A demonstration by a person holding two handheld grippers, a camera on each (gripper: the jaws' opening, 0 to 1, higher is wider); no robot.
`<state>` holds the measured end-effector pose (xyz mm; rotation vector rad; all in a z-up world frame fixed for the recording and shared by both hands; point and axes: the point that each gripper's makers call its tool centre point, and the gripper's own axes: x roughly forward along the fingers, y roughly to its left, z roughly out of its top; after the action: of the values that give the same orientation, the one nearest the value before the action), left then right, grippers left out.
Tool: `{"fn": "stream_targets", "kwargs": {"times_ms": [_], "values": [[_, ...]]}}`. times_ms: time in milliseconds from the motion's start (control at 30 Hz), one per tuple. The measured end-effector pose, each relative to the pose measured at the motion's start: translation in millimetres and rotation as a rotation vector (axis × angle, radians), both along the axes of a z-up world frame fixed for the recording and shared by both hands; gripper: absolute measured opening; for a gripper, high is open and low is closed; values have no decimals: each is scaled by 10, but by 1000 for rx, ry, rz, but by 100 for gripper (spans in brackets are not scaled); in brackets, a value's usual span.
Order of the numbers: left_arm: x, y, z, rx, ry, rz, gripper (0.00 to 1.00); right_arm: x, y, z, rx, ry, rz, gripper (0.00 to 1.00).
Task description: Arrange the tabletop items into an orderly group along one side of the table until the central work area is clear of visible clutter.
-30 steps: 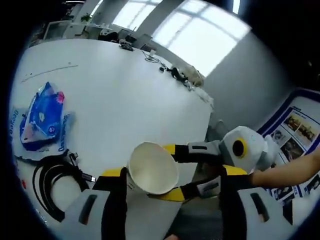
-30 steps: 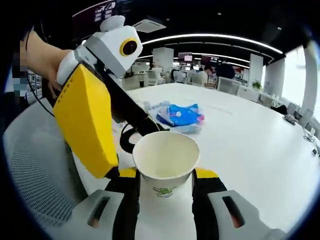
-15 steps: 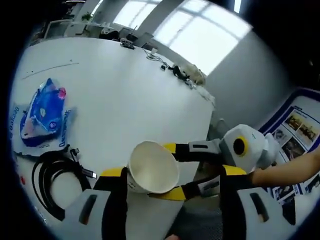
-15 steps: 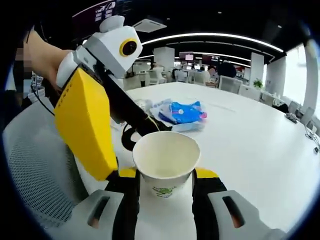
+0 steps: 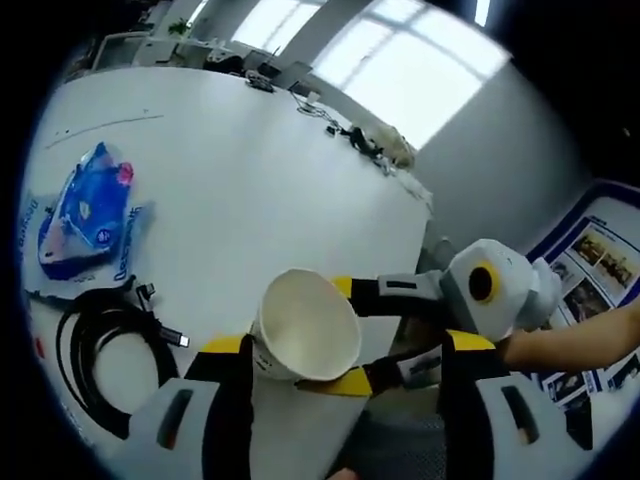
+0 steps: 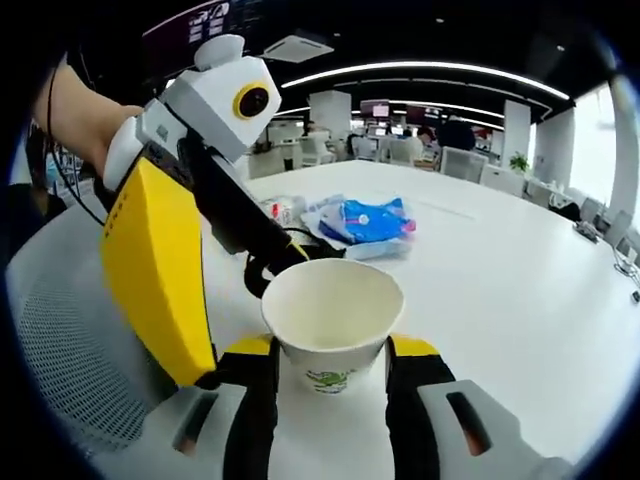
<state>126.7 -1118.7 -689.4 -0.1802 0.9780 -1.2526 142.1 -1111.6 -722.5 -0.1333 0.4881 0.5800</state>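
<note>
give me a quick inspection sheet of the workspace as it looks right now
surface: white table, wide bare stretch in the middle
job's things: paper cup, white, empty, green mark low on its side; blue packet lying flat near the table edge
clutter: small items beside the blue packet, too small to identify
grippers: right gripper has a jaw against each side of the paper cup; left gripper has its jaws beside the same cup, contact cannot be told
cables: coiled black cable with a plug end, next to the blue packet; more wires at the far table edge
surroundings: mesh chair, open office with desks and ceiling lights, bright windows, a poster board
</note>
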Motion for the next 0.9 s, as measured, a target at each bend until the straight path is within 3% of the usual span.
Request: {"fn": "stream_targets", "kwargs": {"times_ms": [333,500,800,900], "values": [[-52,71,2,-6,6,20,77,20,-24,35,13,-2,-14,48],[-23,190,80,-27,-7,57,80,-31,-23,2,23,33,-19,57],[52,571,175,-48,-27,158,95,-75,-57,54,29,36,-24,62],[116,749,246,-43,-71,192,96,-86,-81,119,38,27,-36,62]]}}
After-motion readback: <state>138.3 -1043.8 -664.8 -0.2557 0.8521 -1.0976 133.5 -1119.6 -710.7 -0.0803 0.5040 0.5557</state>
